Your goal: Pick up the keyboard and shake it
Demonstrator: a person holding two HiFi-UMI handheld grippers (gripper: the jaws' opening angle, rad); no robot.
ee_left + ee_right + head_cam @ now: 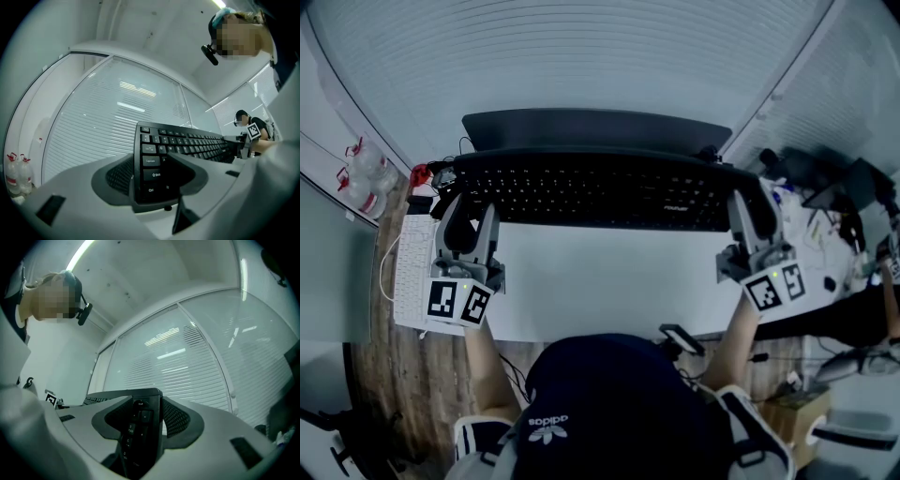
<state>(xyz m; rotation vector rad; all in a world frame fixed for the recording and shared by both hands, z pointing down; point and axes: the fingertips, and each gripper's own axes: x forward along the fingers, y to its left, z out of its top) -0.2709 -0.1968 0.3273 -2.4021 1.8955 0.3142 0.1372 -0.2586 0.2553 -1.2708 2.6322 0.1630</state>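
Observation:
A long black keyboard (600, 192) hangs in the air above the white desk (609, 281), held level at both ends. My left gripper (467, 217) is shut on its left end; in the left gripper view the jaws clamp the keyboard (161, 161) by the Shift and Ctrl keys. My right gripper (753, 208) is shut on the right end, and the right gripper view shows the number-pad edge of the keyboard (140, 427) squeezed between the jaws. Both gripper views tilt up toward the ceiling and window blinds.
A dark monitor (595, 129) stands behind the keyboard. A white keyboard (412, 267) lies at the desk's left edge, with bottles (366, 173) beyond it. Cluttered items (825, 234) sit to the right. A phone (682, 338) lies near the front edge. Another person (248, 126) is in the distance.

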